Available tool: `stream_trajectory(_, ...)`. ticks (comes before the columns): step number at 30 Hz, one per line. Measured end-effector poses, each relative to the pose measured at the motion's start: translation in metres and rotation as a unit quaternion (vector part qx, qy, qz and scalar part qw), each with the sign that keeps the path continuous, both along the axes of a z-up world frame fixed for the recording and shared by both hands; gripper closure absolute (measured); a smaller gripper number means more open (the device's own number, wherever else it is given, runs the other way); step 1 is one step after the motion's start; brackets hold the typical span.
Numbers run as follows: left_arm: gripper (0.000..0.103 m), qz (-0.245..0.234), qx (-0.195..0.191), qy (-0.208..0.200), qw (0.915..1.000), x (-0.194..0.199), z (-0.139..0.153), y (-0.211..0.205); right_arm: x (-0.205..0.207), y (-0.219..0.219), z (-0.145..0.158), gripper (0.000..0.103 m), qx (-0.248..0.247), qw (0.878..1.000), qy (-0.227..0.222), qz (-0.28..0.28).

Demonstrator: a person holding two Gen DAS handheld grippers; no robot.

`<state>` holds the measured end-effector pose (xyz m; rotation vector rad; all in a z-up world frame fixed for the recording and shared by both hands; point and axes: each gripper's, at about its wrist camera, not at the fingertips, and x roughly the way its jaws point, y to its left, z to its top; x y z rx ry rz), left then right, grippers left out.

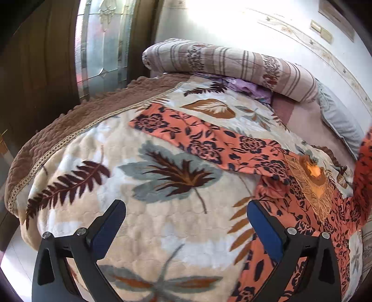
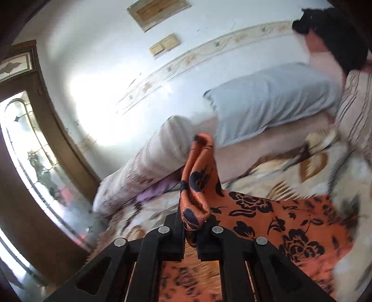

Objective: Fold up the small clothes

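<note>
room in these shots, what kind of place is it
Most likely a bedroom in a home: a bed under a leaf-print blanket, a grey pillow by the wall, and a rolled striped quilt at the far edge.

No legible text, label, brand, number or sign appears in either view. The rectangular beige framed plaque (image 2: 159, 12) on the white wall, at 12 o'clock, is too blurred to read.

The garment (image 1: 232, 148) is orange with dark navy flowers, lying on a cream blanket (image 1: 144, 223) printed with brown and grey leaves.
</note>
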<state>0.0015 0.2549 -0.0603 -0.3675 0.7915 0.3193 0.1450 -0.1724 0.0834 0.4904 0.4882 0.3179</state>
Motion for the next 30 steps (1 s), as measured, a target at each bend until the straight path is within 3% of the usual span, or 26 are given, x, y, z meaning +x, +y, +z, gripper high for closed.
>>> stream_trajectory(2, 0.000, 0.011, -0.003, 0.002, 0.9999, -0.005, -0.002, 0.011, 0.005, 0.044, -0.041, 0.092, 0.043, 0.998, 0.042, 0.030)
stream_trajectory(3, 0.000, 0.013, -0.006, 0.003, 0.9999, -0.007, -0.004, 0.015, 0.010, 0.066, -0.068, 0.077, 0.051, 0.995, 0.066, 0.052)
stream_trajectory(4, 0.000, 0.014, -0.008, 0.004, 0.9999, -0.008, -0.004, 0.018, 0.019, 0.079, -0.092, 0.058, 0.051, 0.992, 0.084, 0.074)
stream_trajectory(5, 0.000, 0.017, -0.009, 0.004, 0.9998, -0.009, -0.004, 0.021, 0.028, 0.095, -0.125, 0.010, 0.030, 0.988, 0.121, 0.090)
stream_trajectory(6, 0.000, 0.019, -0.010, 0.003, 0.9998, -0.010, -0.004, 0.023, 0.035, 0.103, -0.157, 0.006, 0.009, 0.982, 0.165, 0.095)
stream_trajectory(8, 0.000, 0.017, -0.006, -0.002, 0.9998, -0.010, -0.001, 0.028, 0.033, 0.093, -0.199, 0.006, 0.022, 0.969, 0.220, 0.106)
stream_trajectory(9, 0.000, 0.017, -0.001, -0.004, 0.9998, -0.009, 0.000, 0.029, 0.030, 0.077, -0.206, 0.006, 0.035, 0.969, 0.222, 0.104)
stream_trajectory(11, 0.000, 0.017, 0.003, -0.002, 0.9998, -0.003, 0.001, 0.034, 0.025, 0.052, -0.195, 0.006, 0.040, 0.976, 0.193, 0.097)
stream_trajectory(14, 0.000, 0.009, -0.021, 0.000, 0.9997, 0.013, 0.002, 0.040, 0.031, 0.021, -0.161, 0.006, 0.022, 0.988, 0.138, 0.069)
stream_trajectory(15, 0.000, 0.007, -0.033, -0.001, 0.9994, 0.018, 0.003, 0.041, 0.038, 0.014, -0.151, 0.006, 0.021, 0.990, 0.129, 0.056)
stream_trajectory(17, 0.000, -0.010, -0.083, -0.007, 0.9965, 0.036, 0.002, 0.045, 0.049, 0.005, -0.164, 0.006, 0.000, 0.990, 0.136, 0.033)
stream_trajectory(20, 0.000, -0.033, -0.151, -0.019, 0.9878, 0.070, -0.002, 0.058, 0.054, 0.009, -0.209, 0.006, -0.058, 0.980, 0.182, 0.048)
stream_trajectory(22, 0.000, -0.021, -0.204, -0.031, 0.9781, 0.092, -0.010, 0.078, 0.040, 0.010, -0.217, 0.006, -0.073, 0.986, 0.137, 0.056)
stream_trajectory(23, 0.000, -0.012, -0.229, -0.035, 0.9728, 0.102, -0.015, 0.089, 0.036, 0.006, -0.217, 0.006, -0.064, 0.987, 0.136, 0.054)
stream_trajectory(28, 0.000, 0.098, -0.311, -0.039, 0.9446, 0.132, -0.052, 0.145, 0.033, -0.003, -0.220, 0.005, -0.036, 0.989, 0.133, 0.059)
stream_trajectory(30, 0.008, 0.135, -0.337, -0.033, 0.9312, 0.135, -0.069, 0.156, 0.033, -0.004, -0.222, 0.005, -0.031, 0.989, 0.131, 0.060)
